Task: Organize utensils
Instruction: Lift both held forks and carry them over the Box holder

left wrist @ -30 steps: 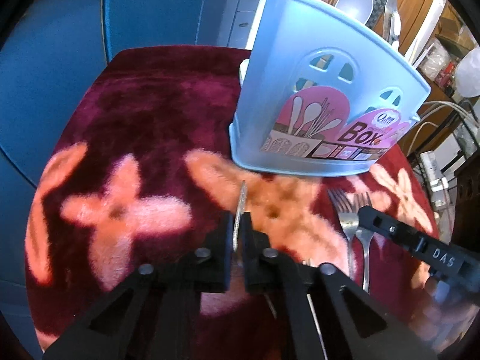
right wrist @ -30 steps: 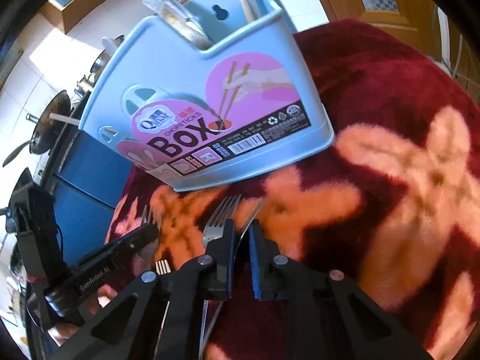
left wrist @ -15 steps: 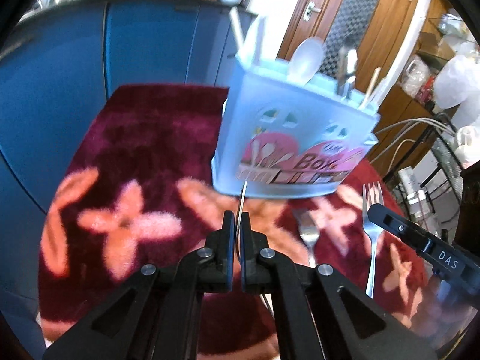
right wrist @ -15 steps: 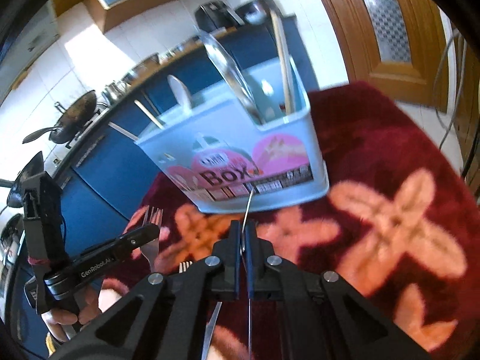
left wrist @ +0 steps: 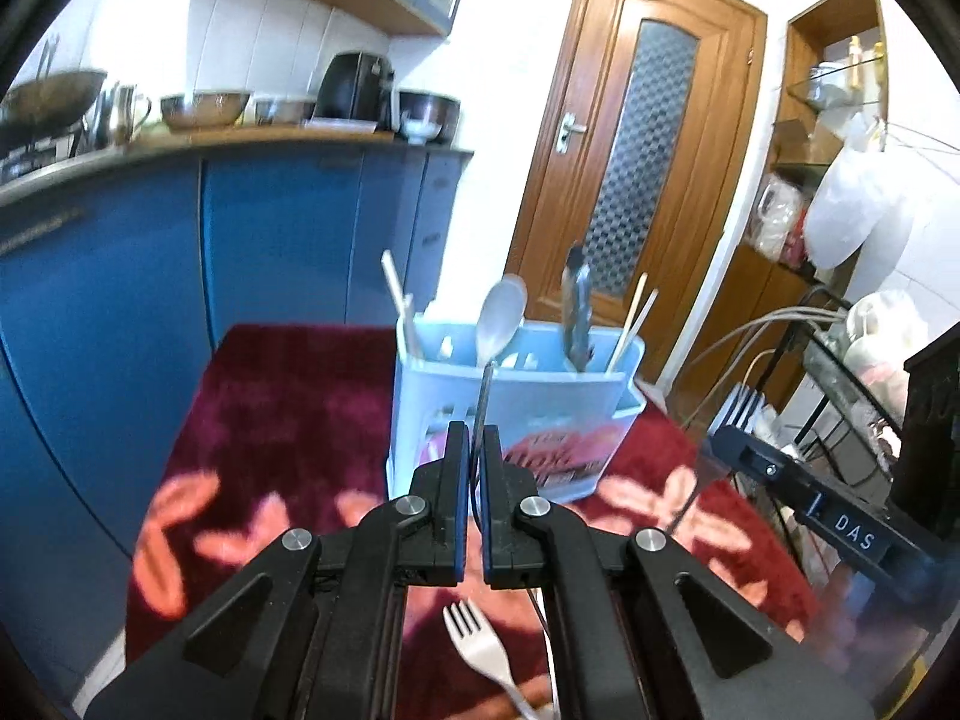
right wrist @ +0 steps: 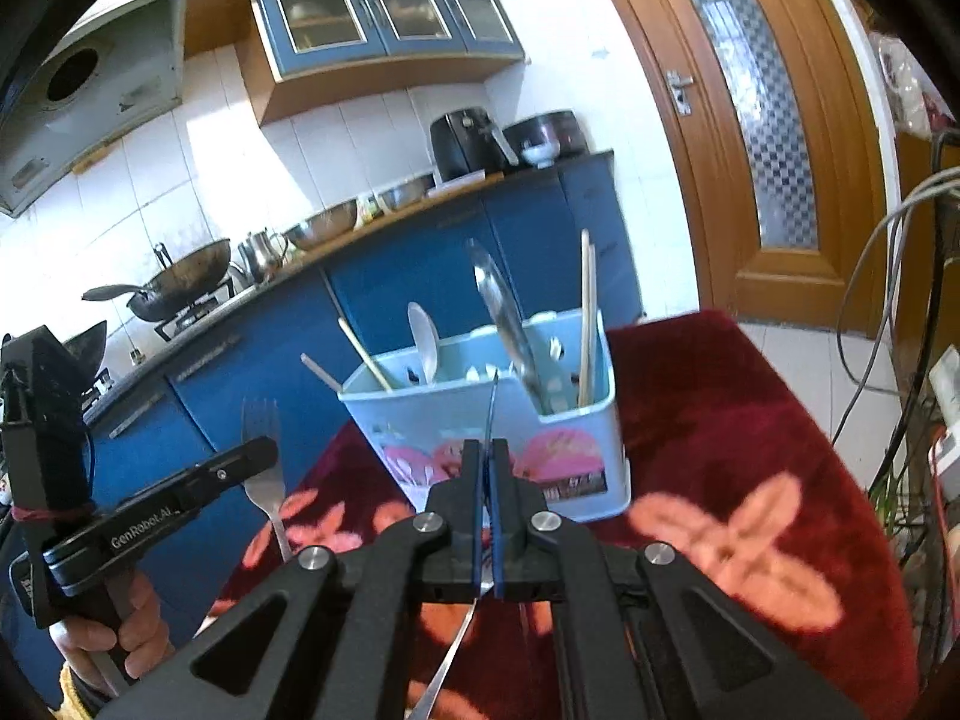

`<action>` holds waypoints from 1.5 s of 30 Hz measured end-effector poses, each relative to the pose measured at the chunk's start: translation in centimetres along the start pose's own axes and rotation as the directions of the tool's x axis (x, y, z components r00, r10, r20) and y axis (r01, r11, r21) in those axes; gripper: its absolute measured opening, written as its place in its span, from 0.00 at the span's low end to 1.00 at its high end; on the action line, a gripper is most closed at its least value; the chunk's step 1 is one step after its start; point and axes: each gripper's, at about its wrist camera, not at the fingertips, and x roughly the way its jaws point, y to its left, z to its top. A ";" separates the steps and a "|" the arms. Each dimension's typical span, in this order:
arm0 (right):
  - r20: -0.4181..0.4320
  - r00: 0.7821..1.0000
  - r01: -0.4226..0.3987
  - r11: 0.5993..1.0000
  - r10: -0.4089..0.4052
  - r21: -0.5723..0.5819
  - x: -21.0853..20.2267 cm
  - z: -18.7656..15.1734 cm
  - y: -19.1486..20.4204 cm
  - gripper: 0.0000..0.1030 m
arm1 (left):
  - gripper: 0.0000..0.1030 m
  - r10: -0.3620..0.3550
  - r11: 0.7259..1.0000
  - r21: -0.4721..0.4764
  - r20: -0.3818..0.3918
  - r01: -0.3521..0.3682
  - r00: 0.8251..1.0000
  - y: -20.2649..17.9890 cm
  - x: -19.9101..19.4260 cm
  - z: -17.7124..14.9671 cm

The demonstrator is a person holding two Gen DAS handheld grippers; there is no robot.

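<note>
Two forks are held, one per claw: left claw point(left wrist: 472, 456) clamped on a fork point(left wrist: 483, 396), right claw point(right wrist: 487, 468) clamped on another point(right wrist: 492, 408), both raised before the box point(right wrist: 480, 420). Advised: tines kept up, handles lowered into a free compartment.

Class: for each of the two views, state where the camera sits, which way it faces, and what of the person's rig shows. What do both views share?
Left wrist: behind the left gripper, shut on a fork, facing the box; right gripper at right.
Right wrist: behind the right gripper, shut on a fork, facing the box; left gripper and hand at left.
Shared: box, cloth, door.
</note>
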 end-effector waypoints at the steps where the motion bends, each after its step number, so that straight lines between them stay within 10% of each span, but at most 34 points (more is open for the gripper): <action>1: 0.008 1.000 0.002 1.000 -0.001 -0.003 -0.2 0.3 0.0 0.03 | 0.01 0.003 1.000 0.005 0.010 -0.004 1.000 -0.1 -0.3 0.3; 29: 0.153 0.987 0.049 0.996 -0.036 -0.081 0.4 10.2 0.3 0.03 | 0.01 0.237 0.964 0.051 0.284 -0.262 0.929 -1.2 1.3 16.0; 45: 0.017 0.999 0.046 0.996 -0.045 -0.080 8.6 8.7 -1.8 0.03 | 0.01 0.294 0.944 0.093 0.198 -0.317 0.935 0.2 10.7 12.5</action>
